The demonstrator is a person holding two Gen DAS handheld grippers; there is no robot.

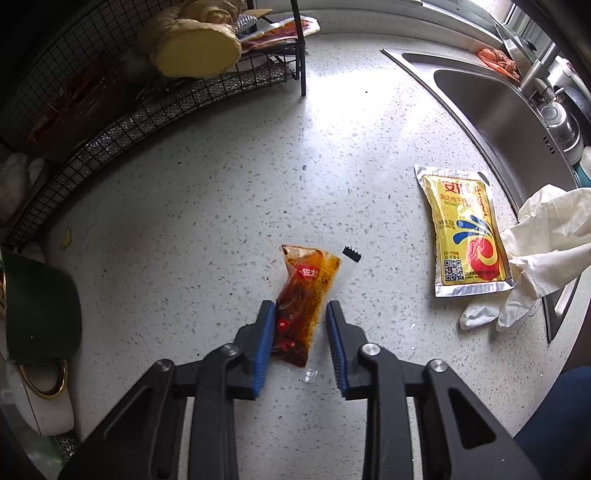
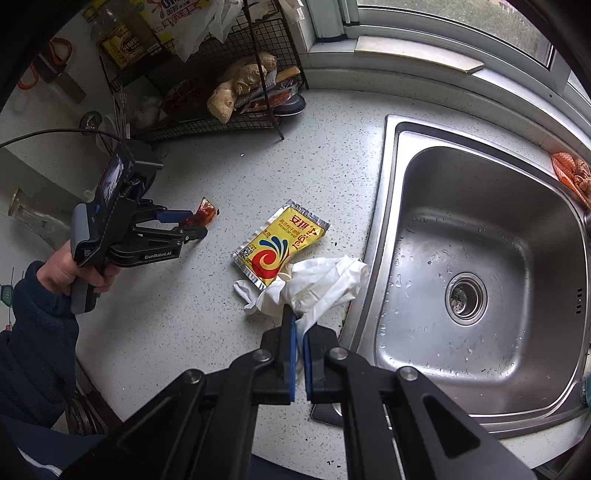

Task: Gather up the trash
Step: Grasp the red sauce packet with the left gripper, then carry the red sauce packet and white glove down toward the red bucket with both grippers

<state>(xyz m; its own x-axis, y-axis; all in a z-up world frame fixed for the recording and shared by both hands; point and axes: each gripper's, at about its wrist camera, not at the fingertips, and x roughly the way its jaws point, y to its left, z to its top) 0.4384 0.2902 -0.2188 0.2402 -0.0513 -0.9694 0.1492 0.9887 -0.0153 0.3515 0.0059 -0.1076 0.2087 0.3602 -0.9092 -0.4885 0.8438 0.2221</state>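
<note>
With the left gripper (image 1: 300,332) spread around the sauce packet (image 1: 301,299) at lower centre and the right gripper (image 2: 300,345) pinching the glove (image 2: 317,284), the oily packet may slip or leak when squeezed.

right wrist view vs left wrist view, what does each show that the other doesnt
Only the right wrist view shows the sink drain, the window and the right gripper shut on the white glove. Only the left wrist view shows the dark green mug and the left gripper's open jaws around the sauce packet. Both show the yellow packet and the ginger.
</note>
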